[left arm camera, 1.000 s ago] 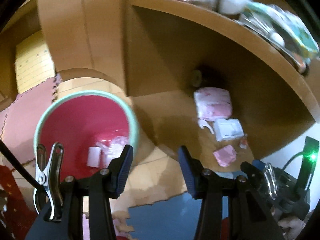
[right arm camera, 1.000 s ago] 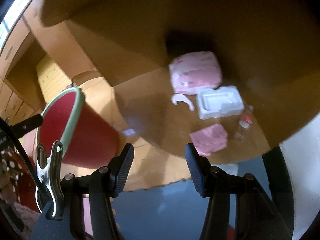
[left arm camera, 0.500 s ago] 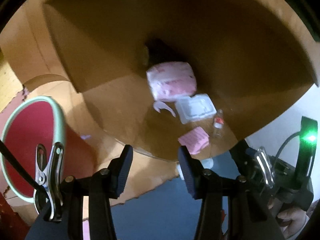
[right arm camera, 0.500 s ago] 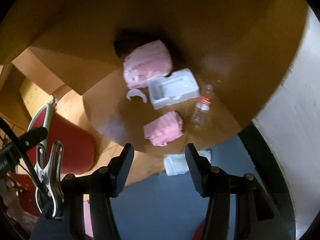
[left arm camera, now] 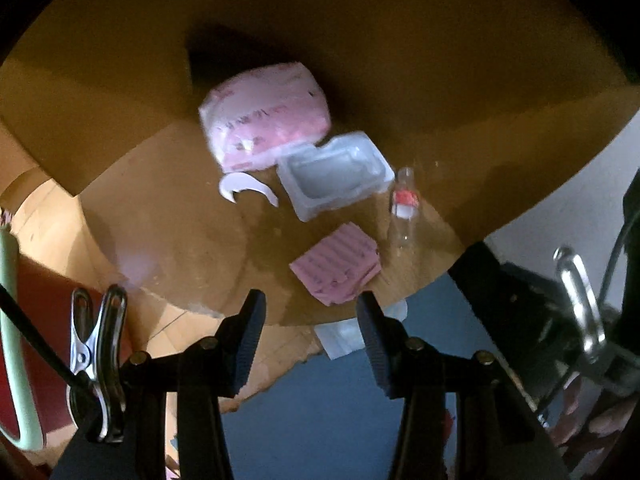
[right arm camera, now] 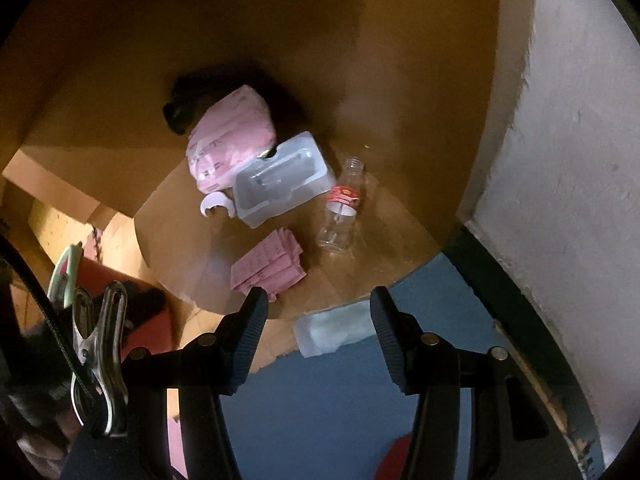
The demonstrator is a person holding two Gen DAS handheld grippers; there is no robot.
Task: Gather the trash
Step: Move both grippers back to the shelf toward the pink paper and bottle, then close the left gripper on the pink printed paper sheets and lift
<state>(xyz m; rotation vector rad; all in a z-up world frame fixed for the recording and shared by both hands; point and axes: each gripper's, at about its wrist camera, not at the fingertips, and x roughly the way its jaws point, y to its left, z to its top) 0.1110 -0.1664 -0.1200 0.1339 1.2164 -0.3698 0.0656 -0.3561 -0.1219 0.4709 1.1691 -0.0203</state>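
Observation:
Trash lies on the wooden floor under a desk: a pink-and-white plastic pack (left arm camera: 264,116) (right arm camera: 230,136), a white foam tray (left arm camera: 334,174) (right arm camera: 280,182), a white curved scrap (left arm camera: 246,192) (right arm camera: 214,204), a pink paper wad (left arm camera: 338,266) (right arm camera: 268,268), a clear bottle with a red label (left arm camera: 404,208) (right arm camera: 342,208) and a pale plastic piece (left arm camera: 340,338) (right arm camera: 332,330) at the mat's edge. My left gripper (left arm camera: 310,340) hangs open above the pink wad, nothing between its fingers. My right gripper (right arm camera: 318,336) is open above the pale plastic piece.
A red bin with a mint-green rim (left arm camera: 12,320) (right arm camera: 66,268) stands at the left. Blue floor mat (left arm camera: 320,412) (right arm camera: 328,404) covers the near floor. A white wall (right arm camera: 560,160) closes the right side. Desk panels enclose the trash behind and above.
Both grippers swung away from the red bin to the right and sank toward the trash under the desk. The bin slid to the left edge of both views. Jaws kept their width.

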